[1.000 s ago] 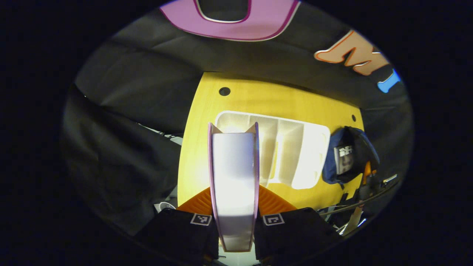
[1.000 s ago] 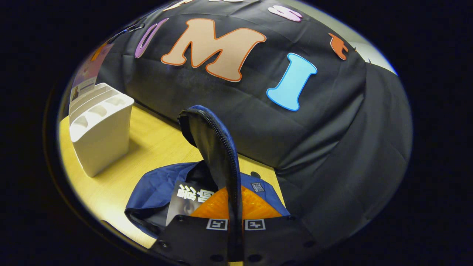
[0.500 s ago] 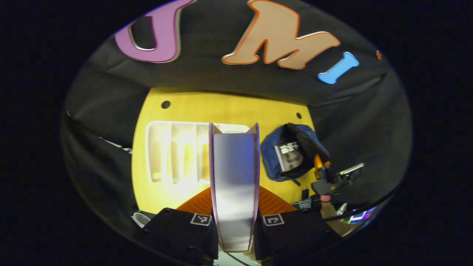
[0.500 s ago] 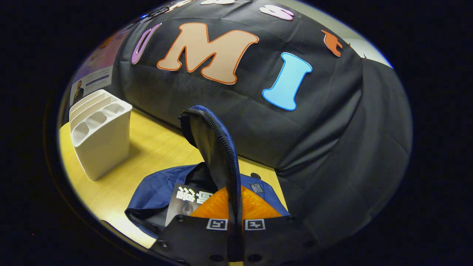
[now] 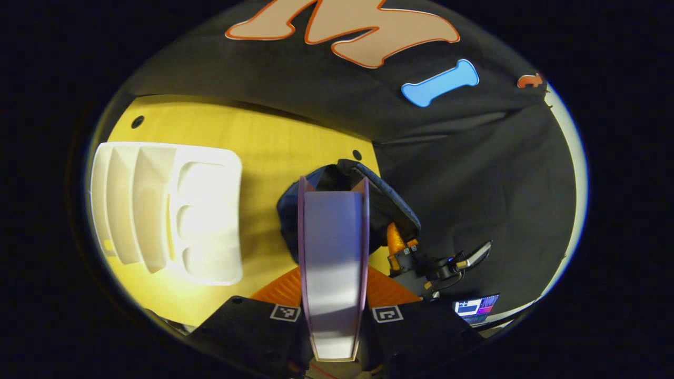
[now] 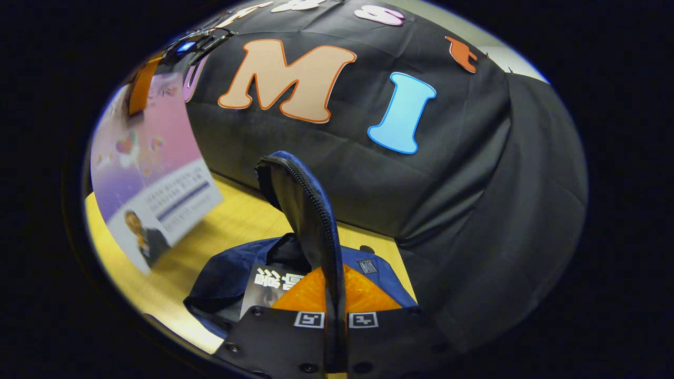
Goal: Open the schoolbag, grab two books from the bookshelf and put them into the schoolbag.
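One book (image 6: 274, 287) already lying in bag (image 6: 226, 273); left tongs (image 5: 333, 189) pinching second book (image 5: 333, 252), now swinging from shelf (image 5: 163, 210) over bag; right tongs (image 6: 335, 295) pinching flap (image 6: 303, 205) up

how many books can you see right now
2. One book is clamped in the left hand-held gripper above the bag; another book is already inside the bag. More may be hidden in the bag.

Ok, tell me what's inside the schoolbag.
One dark-covered book lies inside the open schoolbag; the right gripper pinches the flap up. Deeper contents are hidden by fabric. The second book, in the left gripper, is above the opening.
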The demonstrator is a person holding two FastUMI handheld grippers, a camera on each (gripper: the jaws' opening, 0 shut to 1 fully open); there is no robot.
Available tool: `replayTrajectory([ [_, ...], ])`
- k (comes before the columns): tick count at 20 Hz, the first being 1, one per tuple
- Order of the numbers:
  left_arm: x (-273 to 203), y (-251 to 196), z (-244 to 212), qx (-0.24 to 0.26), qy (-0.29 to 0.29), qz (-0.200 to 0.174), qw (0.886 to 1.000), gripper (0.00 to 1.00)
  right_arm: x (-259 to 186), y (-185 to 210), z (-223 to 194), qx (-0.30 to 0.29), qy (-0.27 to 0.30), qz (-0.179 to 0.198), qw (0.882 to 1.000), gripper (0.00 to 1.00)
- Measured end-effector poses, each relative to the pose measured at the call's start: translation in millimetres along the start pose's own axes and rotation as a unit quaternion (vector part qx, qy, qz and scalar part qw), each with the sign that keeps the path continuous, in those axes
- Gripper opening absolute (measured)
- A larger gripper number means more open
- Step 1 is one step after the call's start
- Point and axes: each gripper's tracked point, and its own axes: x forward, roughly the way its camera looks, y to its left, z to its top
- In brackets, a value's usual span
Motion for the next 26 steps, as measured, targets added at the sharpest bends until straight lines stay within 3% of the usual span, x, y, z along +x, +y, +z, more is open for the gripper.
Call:
replayTrajectory([
  [6,114,1,-21,-0.049,-0.022,-0.063,0.997,0.35,3,0,-1,0.004,-0.002,0.001,1.0,0.03],
  [12,198,-5,-30,-0.122,-0.055,-0.142,0.981,0.35,6,1,-1,0.015,-0.004,0.003,1.0,0.02],
  [17,235,-1,-28,-0.15,-0.079,-0.199,0.965,0.35,9,-5,-3,0.025,-0.005,-0.005,1.0,0.03],
  [26,295,-15,-13,-0.184,-0.103,-0.236,0.949,0.35,8,6,-10,0.023,-0.007,0.007,1.0,0.03],
])
